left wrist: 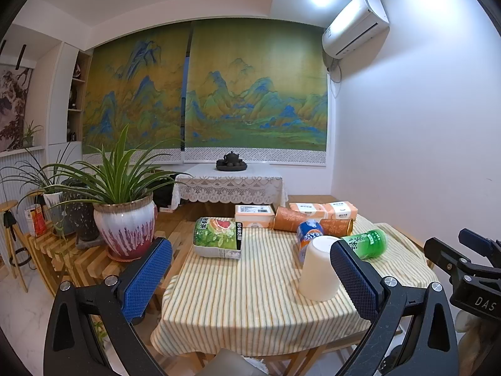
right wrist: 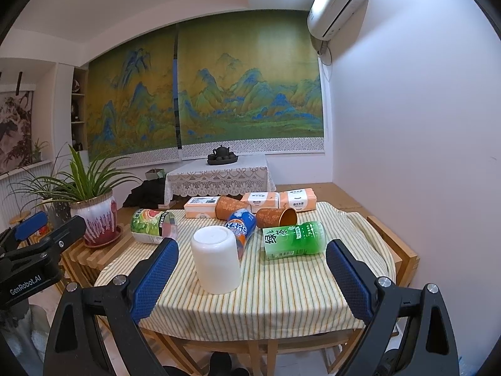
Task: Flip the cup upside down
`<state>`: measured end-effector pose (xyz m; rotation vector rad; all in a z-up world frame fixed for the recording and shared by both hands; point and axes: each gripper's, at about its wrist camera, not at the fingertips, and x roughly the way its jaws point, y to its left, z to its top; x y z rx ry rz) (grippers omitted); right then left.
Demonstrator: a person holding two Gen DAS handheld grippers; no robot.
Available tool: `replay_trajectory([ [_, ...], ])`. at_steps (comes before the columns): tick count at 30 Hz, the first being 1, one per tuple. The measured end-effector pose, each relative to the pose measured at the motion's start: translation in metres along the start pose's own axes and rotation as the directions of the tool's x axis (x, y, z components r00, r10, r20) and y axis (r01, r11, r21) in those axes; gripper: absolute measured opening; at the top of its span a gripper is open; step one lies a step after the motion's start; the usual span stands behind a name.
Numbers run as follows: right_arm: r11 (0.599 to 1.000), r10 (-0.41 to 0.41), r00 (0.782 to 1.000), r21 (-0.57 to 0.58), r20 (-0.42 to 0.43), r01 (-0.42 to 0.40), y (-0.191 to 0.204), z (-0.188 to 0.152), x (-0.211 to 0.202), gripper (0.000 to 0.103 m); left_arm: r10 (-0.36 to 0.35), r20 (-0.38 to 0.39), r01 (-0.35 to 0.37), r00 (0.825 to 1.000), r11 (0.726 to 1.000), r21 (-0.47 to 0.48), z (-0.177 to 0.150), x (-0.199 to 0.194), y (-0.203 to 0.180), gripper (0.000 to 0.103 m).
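Note:
A plain white cup (left wrist: 319, 269) stands upside down, base up, on the striped tablecloth (left wrist: 250, 297); it also shows in the right wrist view (right wrist: 216, 258). My left gripper (left wrist: 250, 269) is open and empty, held back from the table's near edge, its right finger beside the cup without touching. My right gripper (right wrist: 252, 269) is open and empty, the cup just inside its left finger and farther away. Each gripper shows at the edge of the other's view.
Behind the cup lie a blue soda bottle (right wrist: 239, 227), a green tea bottle (right wrist: 292, 239), an orange tube (left wrist: 313, 221), a green packet (left wrist: 217, 235) and tissue packs (left wrist: 253, 216). A potted plant (left wrist: 123, 230) stands on a slatted bench at the left. A wall runs along the right.

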<state>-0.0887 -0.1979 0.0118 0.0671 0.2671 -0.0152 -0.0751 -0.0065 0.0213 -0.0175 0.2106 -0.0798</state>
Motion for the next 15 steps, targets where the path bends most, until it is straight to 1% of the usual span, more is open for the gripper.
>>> replay_trajectory([
  [12, 1.0, -0.003, 1.0, 0.002, -0.004, 0.003, 0.0007, -0.001, 0.0007, 0.093, -0.008, -0.005, 0.008, 1.0, 1.0, -0.001, 0.0004, 0.0021, -0.0002, 0.102],
  [15, 1.0, -0.002, 1.0, 0.003, -0.01, 0.002, 0.0008, -0.001, 0.0018, 0.093, 0.002, -0.005, -0.002, 1.0, 1.0, 0.006, -0.001, 0.0024, -0.0001, 0.102],
])
